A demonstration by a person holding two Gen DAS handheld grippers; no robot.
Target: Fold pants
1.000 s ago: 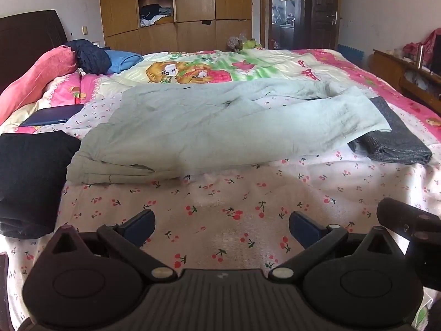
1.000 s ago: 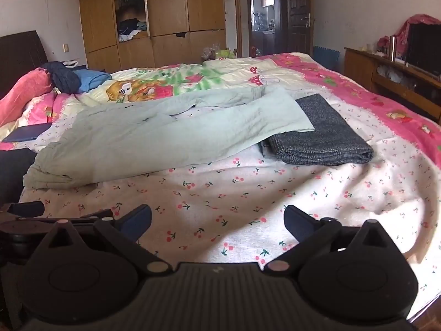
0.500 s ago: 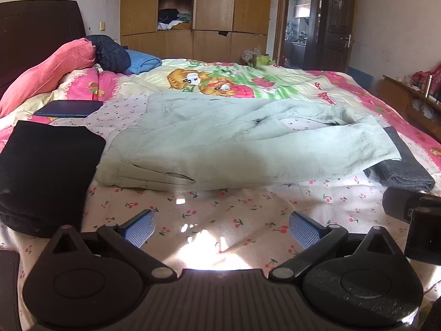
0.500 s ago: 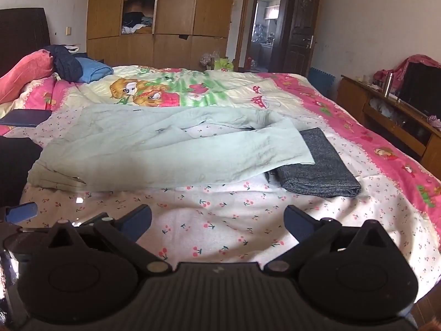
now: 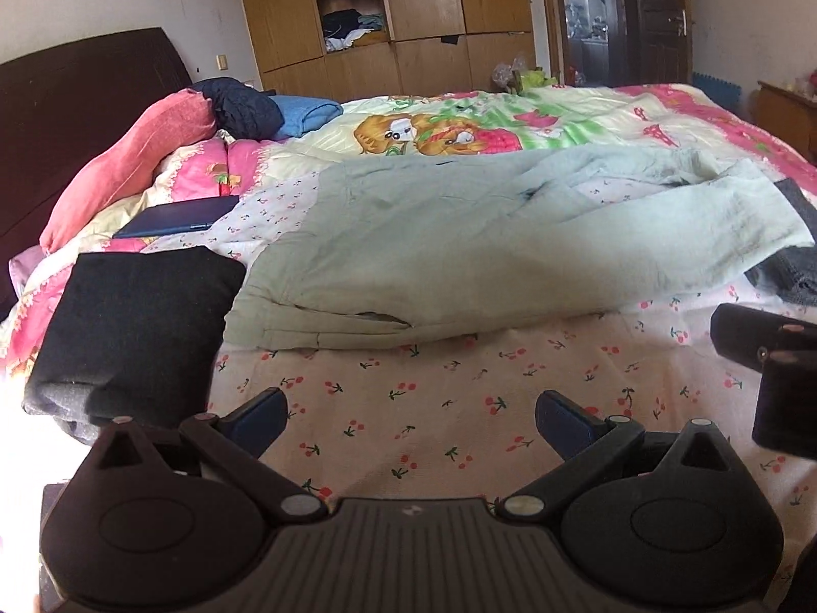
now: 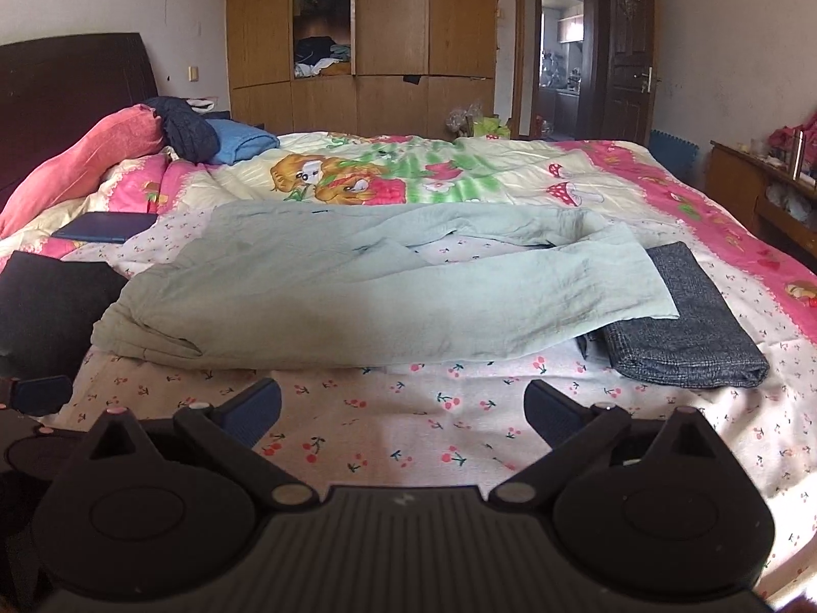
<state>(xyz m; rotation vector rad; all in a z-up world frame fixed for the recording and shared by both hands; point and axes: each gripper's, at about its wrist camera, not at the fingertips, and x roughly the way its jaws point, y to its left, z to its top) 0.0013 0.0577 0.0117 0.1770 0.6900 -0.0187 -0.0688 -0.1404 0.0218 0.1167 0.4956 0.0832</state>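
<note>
Pale green pants (image 5: 459, 250) (image 6: 367, 296) lie spread across the bed, waistband to the left, legs running right, the near leg end resting on a folded grey garment (image 6: 684, 327) (image 5: 791, 265). My left gripper (image 5: 411, 421) is open over the cherry-print sheet, short of the pants' near edge, nothing between its fingers. My right gripper (image 6: 401, 411) is open too, hovering in front of the middle of the pants. The right gripper's body shows at the right edge of the left wrist view.
A folded black garment (image 5: 133, 327) (image 6: 46, 306) lies left of the waistband. A dark blue tablet-like slab (image 5: 178, 222), a pink pillow (image 5: 127, 163) and blue and dark clothes sit by the headboard. A wardrobe (image 6: 357, 36) and a doorway stand behind the bed.
Both grippers have risen and swung left, so the pants sit more to the right and the black garment looms larger. Both stayed open; the pants have not moved.
</note>
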